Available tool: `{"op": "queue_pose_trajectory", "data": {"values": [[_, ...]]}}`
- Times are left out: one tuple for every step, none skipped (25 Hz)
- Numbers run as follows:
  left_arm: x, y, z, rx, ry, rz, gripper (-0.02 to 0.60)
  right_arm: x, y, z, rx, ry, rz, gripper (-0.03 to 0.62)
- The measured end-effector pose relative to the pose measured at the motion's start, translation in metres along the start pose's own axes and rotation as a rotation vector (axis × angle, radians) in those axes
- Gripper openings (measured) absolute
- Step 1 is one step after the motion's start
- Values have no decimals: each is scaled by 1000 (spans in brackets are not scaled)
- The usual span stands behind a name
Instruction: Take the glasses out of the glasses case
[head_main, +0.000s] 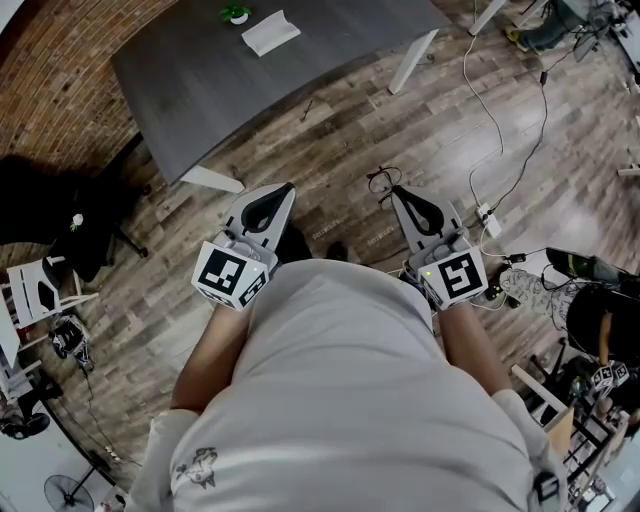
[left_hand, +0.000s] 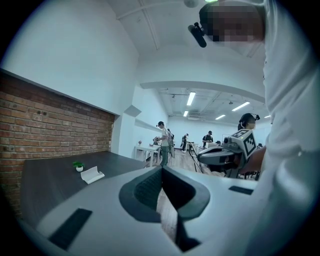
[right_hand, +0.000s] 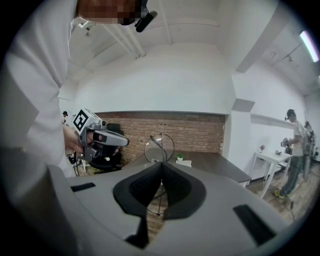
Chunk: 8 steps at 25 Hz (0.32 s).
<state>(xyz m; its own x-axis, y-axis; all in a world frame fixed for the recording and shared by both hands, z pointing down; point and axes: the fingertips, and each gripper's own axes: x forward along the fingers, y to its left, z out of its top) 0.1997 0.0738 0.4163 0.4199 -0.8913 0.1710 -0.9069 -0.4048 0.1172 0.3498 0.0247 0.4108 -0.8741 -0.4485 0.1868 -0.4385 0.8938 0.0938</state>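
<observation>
My right tongs (right_hand: 161, 169) clamp the wire glasses (right_hand: 159, 146), holding them well clear of the case (head_main: 270, 32); left tongs (left_hand: 161, 170) closed, empty.

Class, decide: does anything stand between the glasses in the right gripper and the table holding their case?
Nothing visible does. The right gripper holds the glasses above wood floor, apart from the table; the white case lies on its far part.

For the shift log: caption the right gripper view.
Right gripper shut on the glasses, dark table beyond.
</observation>
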Motion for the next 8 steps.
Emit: {"op": "queue_pose_trajectory", "data": {"values": [[1,0,0,-3,-1,0,11,0,0,0,0,1,1,14],[2,1,0,-4,-2,1,11,1,0,0,0,0,1,14],[2,2,0,-3,-4,2,11,1,-1,0,1,-2,0,14],[3,3,0,-2,-5,3,11,2,-1,0,1,-4,-1,14],[3,4,1,-1,-6,3,11,3,-1,0,0,-4,0,14],[4,5,1,-1,-5,2,11,3,-2,1,-1,-4,0,14],[4,5,2,-1,-5,2,11,4,-2,1,-3,-3,0,14],[5,6,3,-2,-4,1,11,4,-3,2,-4,-3,0,14]]}}
